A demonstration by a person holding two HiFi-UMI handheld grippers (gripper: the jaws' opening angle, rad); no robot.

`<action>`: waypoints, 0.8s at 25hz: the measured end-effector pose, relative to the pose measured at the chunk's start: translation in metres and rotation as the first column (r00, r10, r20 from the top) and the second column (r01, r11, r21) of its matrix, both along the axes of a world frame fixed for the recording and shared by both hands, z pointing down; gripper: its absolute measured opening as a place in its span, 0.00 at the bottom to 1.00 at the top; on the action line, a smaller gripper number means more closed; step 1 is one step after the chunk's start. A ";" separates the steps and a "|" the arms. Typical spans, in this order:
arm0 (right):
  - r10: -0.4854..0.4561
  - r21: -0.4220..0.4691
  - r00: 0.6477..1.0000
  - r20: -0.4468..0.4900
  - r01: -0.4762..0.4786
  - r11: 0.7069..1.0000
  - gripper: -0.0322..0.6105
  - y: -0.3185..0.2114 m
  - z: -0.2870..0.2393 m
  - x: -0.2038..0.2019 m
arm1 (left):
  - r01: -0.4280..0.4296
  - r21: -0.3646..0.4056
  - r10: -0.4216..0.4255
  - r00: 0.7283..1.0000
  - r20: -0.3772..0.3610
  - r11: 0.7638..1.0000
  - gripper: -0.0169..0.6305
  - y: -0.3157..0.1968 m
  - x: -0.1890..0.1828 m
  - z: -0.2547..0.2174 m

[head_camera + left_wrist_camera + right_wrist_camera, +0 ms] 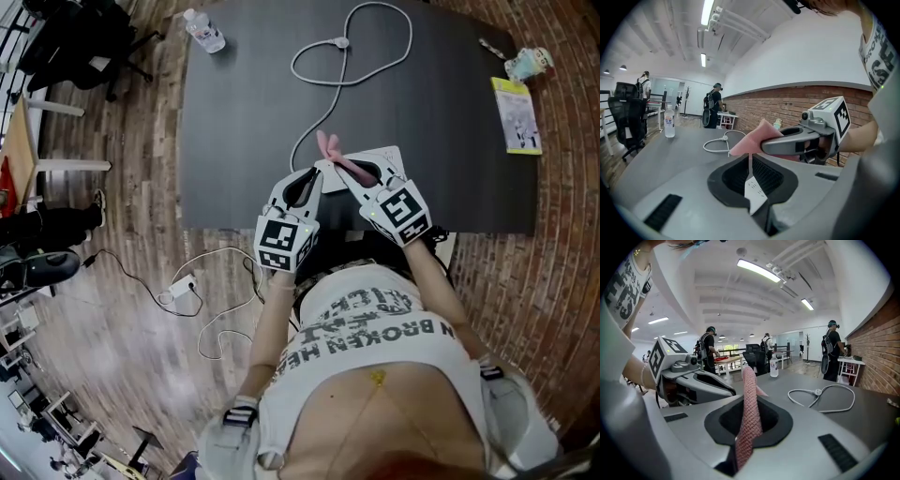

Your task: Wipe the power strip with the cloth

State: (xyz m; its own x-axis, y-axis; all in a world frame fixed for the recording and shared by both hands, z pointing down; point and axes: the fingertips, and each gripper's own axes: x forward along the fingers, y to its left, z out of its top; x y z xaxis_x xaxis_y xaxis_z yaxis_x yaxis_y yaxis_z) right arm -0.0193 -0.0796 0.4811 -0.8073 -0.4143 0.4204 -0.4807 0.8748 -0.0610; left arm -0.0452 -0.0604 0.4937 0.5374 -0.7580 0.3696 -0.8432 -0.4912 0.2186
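A white power strip [382, 157] lies at the near edge of the dark table [244, 141], partly hidden behind my grippers. Its white cable [323, 89] loops toward the far side. Above the strip a pink cloth [334, 157] is held up between both grippers. My right gripper [341, 172] is shut on the cloth [750, 404], which stands up through its jaws. My left gripper [320, 170] is shut on the cloth's small white tag [753, 187]. In the left gripper view the right gripper [802, 140] grips the pink cloth [754, 138] just ahead.
A water bottle [204, 30] stands at the table's far left. At the far right lie a yellow booklet [516, 114], a small cup [528, 62] and a pen [492, 45]. A charger with cables [183, 286] is on the floor. People stand in the background [710, 345].
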 end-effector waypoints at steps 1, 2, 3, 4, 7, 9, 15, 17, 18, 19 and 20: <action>-0.005 -0.003 1.000 -0.007 0.005 1.000 0.08 0.000 0.004 -0.001 | -0.001 -0.012 0.001 1.000 0.000 1.000 0.04 0.001 -0.001 0.006; -0.010 -0.006 1.000 -0.013 0.010 1.000 0.08 -0.001 0.007 -0.003 | 0.000 -0.024 0.001 1.000 0.002 1.000 0.04 0.002 -0.001 0.011; -0.015 -0.010 1.000 -0.019 0.014 1.000 0.08 -0.001 0.011 -0.004 | 0.000 -0.037 0.001 1.000 0.006 0.999 0.04 0.003 -0.002 0.017; -0.019 -0.015 1.000 -0.024 0.019 1.000 0.08 -0.001 0.014 -0.006 | -0.001 -0.051 0.002 1.000 0.010 0.999 0.04 0.005 -0.003 0.023; -0.031 -0.029 0.998 -0.046 0.029 0.999 0.08 0.000 0.024 -0.008 | -0.012 -0.094 0.014 1.000 0.013 0.995 0.04 0.009 -0.002 0.040; -0.033 -0.038 0.998 -0.059 0.031 0.999 0.08 0.000 0.030 -0.007 | -0.027 -0.120 0.027 1.000 0.004 0.992 0.04 0.013 0.000 0.050; -0.038 -0.061 0.995 -0.095 0.033 0.998 0.08 0.001 0.045 -0.003 | -0.085 -0.204 0.100 0.993 0.061 0.975 0.21 0.019 0.006 0.083; -0.044 -0.064 0.993 -0.105 0.038 0.997 0.08 0.001 0.049 -0.002 | -0.111 -0.223 0.137 0.985 0.104 0.968 0.26 0.019 0.008 0.094; -0.047 -0.066 0.993 -0.110 0.040 0.997 0.08 0.000 0.051 -0.002 | -0.125 -0.232 0.156 0.980 0.123 0.965 0.28 0.018 0.009 0.099; -0.050 -0.068 0.992 -0.115 0.042 0.997 0.08 0.000 0.053 -0.002 | -0.140 -0.247 0.178 0.974 0.139 0.959 0.30 0.018 0.011 0.105; -0.053 -0.073 0.992 -0.118 0.044 0.996 0.08 0.000 0.054 -0.002 | -0.157 -0.268 0.203 0.967 0.154 0.951 0.32 0.019 0.013 0.113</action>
State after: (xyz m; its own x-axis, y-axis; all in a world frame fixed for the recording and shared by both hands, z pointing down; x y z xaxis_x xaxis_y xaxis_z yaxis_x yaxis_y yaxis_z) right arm -0.0217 -0.0794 0.5355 -0.7678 -0.3420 0.5417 -0.4454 0.8928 -0.0676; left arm -0.0321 -0.0419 0.6066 0.5646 -0.5246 0.6372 -0.7819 -0.5871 0.2095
